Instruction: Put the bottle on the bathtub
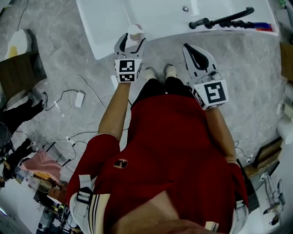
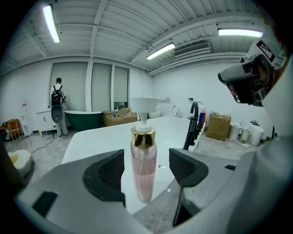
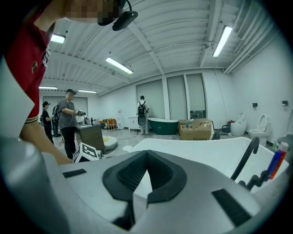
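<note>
A clear pump bottle [image 1: 135, 32] of pink liquid, with a gold collar and white pump, stands upright on the white bathtub [image 1: 151, 13] at its near rim. My left gripper [image 1: 132, 42] is open around it. In the left gripper view the bottle [image 2: 143, 169] sits between the two dark pads [image 2: 107, 176] with a gap on each side. My right gripper [image 1: 193, 49] hovers over the floor just short of the tub rim, shut with nothing in it. Its pads [image 3: 132, 173] meet at the tip in the right gripper view.
A black faucet [image 1: 224, 20] rises from the tub's right rim, with red and blue items beside it. Cables and a white adapter [image 1: 79, 98] lie on the grey floor at the left. A dark green tub [image 2: 82, 119], cardboard boxes and people stand far off.
</note>
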### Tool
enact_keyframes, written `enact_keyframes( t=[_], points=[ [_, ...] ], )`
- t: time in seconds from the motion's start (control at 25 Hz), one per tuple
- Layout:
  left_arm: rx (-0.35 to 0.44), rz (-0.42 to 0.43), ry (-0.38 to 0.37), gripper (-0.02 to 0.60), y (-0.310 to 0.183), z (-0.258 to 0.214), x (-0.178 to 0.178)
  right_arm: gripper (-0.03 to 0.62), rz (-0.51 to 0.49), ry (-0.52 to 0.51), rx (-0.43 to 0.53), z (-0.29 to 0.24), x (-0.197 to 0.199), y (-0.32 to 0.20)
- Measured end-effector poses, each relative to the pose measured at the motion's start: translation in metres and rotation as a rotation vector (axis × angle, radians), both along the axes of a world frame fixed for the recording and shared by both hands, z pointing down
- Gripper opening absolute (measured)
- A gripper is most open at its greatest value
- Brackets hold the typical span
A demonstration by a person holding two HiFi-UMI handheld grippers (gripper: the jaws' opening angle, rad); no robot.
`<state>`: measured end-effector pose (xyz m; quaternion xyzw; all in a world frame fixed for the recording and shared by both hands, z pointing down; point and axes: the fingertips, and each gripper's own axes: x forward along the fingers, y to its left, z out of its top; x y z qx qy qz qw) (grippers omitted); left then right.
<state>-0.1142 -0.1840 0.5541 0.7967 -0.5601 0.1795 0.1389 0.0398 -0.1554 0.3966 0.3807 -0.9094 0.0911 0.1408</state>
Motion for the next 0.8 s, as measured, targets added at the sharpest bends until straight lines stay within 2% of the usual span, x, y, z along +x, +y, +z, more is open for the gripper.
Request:
enact_keyframes(
  t=[0.2, 0.48, 0.68, 0.8],
  points=[
    [0.044, -0.001, 0.031, 0.288, 0.021, -0.034, 0.014, -0.002, -0.027, -0.039, 0.005, -0.002, 0.003, 0.005],
    [0.149, -0.056, 0.14, 0.287, 0.046, -0.113, 0.018, -0.002, -0.08, -0.095, 0.014, -0.014, -0.008, 0.015],
    [0.202, -0.068, 0.168, 0.261, 0.055, -0.154, 0.027, -0.002, -0.117, -0.133, 0.041, -0.026, -0.013, 0.019],
    [0.237, -0.063, 0.168, 0.212, 0.062, -0.173, 0.034, -0.002, -0.135, -0.156, 0.06, -0.034, -0.015, 0.019]
  ],
)
